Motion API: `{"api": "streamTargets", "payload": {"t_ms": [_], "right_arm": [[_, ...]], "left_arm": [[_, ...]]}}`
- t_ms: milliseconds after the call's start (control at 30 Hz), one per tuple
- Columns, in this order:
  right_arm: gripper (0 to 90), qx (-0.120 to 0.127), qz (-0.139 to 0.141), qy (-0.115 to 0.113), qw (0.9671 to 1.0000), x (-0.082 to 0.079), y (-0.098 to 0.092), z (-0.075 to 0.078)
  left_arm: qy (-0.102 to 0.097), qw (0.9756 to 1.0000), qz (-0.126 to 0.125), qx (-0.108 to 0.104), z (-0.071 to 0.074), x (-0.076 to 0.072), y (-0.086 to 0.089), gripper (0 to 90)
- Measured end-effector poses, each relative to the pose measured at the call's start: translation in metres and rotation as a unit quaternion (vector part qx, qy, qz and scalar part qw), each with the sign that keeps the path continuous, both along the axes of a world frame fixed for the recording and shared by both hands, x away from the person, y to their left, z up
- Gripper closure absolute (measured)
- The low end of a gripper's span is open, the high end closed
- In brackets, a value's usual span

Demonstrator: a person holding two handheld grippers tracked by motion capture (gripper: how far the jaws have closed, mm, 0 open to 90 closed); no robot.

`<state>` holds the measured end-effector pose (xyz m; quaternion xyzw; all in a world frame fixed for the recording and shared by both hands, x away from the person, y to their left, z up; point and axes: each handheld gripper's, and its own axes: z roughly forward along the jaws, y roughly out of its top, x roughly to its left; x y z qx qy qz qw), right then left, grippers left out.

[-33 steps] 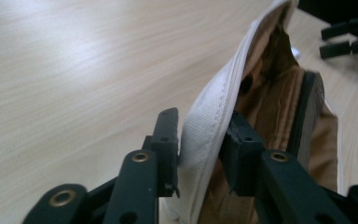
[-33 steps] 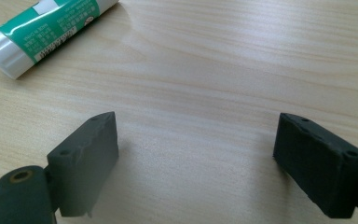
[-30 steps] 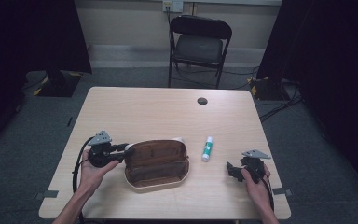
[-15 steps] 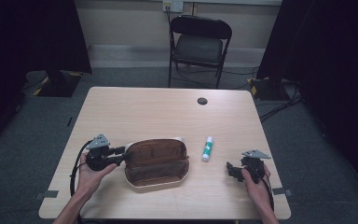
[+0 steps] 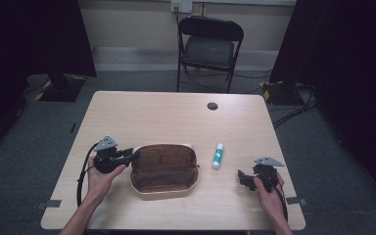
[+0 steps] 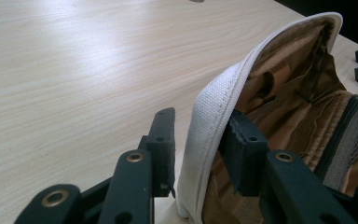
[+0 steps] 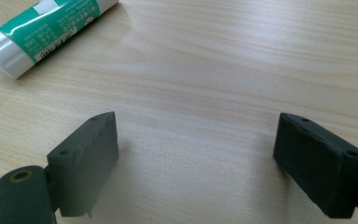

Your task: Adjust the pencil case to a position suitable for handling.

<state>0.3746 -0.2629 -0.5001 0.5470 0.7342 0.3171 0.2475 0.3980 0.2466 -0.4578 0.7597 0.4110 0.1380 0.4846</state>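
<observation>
Closing over the past second, the left tool [image 6: 196, 154] straddles the white zipper rim of the open brown pouch [image 5: 164, 169] at its left end, one jaw a little clear, apparently to steady it. Right of the pouch, the right tool [image 7: 196, 158] rests wide open; beyond lies a glue stick [image 5: 218, 156] on the counter [image 5: 176, 117].

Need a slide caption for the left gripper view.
Left gripper fingers straddle the white zipper rim of the open brown pouch on the wooden table.
</observation>
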Motion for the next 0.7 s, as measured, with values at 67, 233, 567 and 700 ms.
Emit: {"api": "streamTargets", "payload": {"t_ms": [67,233,567,700], "right_arm": [[12.9,0.0,0.0,0.0,1.0,0.0,0.0,0.0],[12.9,0.0,0.0,0.0,1.0,0.0,0.0,0.0],[13.0,0.0,0.0,0.0,1.0,0.0,0.0,0.0],[13.0,0.0,0.0,0.0,1.0,0.0,0.0,0.0]], "left_arm": [[0.0,1.0,0.001,0.0,-0.0006,0.0001,0.0012,63.3],[-0.008,0.9999,-0.007,0.011,-0.002,0.0001,-0.0007,71.2],[-0.009,0.9998,-0.014,0.014,-0.0021,-0.0009,-0.0006,76.2],[-0.01,0.9996,-0.023,0.014,-0.0022,-0.0014,-0.0014,76.4]]}}
